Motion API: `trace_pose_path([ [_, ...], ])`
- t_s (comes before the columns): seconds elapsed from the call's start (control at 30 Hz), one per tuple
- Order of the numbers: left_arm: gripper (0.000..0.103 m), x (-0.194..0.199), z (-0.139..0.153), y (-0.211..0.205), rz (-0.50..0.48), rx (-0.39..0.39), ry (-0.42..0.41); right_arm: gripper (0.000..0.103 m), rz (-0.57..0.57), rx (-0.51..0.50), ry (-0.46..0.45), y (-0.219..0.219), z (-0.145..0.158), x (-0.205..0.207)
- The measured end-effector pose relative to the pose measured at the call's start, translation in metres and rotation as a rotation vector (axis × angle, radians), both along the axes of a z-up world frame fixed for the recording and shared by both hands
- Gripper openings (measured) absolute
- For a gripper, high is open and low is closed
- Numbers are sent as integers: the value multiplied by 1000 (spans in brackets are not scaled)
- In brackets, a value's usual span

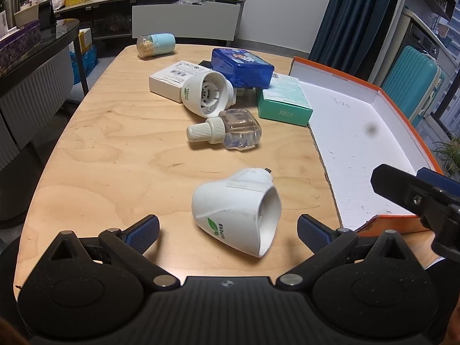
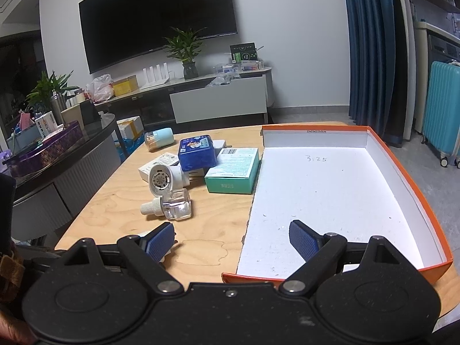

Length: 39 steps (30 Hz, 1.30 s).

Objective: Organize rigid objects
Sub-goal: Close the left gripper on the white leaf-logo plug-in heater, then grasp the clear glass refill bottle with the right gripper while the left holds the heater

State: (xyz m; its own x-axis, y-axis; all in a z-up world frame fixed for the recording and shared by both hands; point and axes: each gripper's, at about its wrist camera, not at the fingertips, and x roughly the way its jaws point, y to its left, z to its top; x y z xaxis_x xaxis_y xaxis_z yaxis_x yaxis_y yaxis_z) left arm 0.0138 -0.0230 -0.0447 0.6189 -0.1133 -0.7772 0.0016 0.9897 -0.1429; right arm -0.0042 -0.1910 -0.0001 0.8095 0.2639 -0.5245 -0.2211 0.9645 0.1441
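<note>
The left gripper [image 1: 228,231] hangs low over the table [image 1: 115,149] with its jaws spread wide and nothing between them. Just ahead of it, nearly centred in the gap, lies a white plug-in heater [image 1: 237,214] on its side. Its long axis runs slantwise across the gripper's line of sight: the open round mouth faces right and a little toward the camera, the plug end points away to the upper right. The pads flank it on either side without touching, so I judge this to be the piece in hand, and the left gripper is plainly the nearer of the two. A straight push forward would bring the jaws around the widest part of the body; closing across the narrower waist may hold better on so smooth a shell.

The right gripper [image 2: 233,240] also stands wide and empty, hovering over the near edge of the orange-rimmed box [image 2: 408,178], whose white floor is bare. The box lies to the right of the heater, so the carry would go rightward.

Farther off sit a clear refill bottle [image 1: 230,129] with its white cap pointing left, a second white heater [image 1: 205,93], a teal box [image 1: 283,100], a blue tin [image 1: 241,67], a white carton [image 1: 172,77] and, at the far edge, a toothpick holder [image 1: 155,44] lying down.
</note>
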Motion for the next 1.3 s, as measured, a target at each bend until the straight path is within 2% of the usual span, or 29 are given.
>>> trace_pose_path([
  [0.17, 103, 3, -7, 0, -33, 7, -23, 102, -2, -9, 0, 0, -2, 3],
  [0.23, 100, 4, -10, 0, -42, 20, -40, 102, 0, -14, -2, 2, -2, 3],
  [0.33, 84, 5, -13, -2, -63, 48, -84, 102, 4, -18, 1, 4, -3, 6],
  [0.4, 67, 4, -13, -4, -94, 70, -114, 102, 8, -20, 5, 6, -3, 9],
  [0.6, 67, 1, -13, 9, -74, 22, -137, 102, 59, -38, 14, 24, 0, 26],
  [0.87, 67, 3, -2, 57, 64, 7, -171, 102, 188, -35, 69, 71, -7, 74],
  [1.0, 67, 7, 1, 73, 116, -7, -188, 102, 247, -97, 114, 102, -21, 98],
  [1.3, 67, 15, -1, 91, 165, -38, -195, 102, 248, -172, 192, 130, -44, 135],
])
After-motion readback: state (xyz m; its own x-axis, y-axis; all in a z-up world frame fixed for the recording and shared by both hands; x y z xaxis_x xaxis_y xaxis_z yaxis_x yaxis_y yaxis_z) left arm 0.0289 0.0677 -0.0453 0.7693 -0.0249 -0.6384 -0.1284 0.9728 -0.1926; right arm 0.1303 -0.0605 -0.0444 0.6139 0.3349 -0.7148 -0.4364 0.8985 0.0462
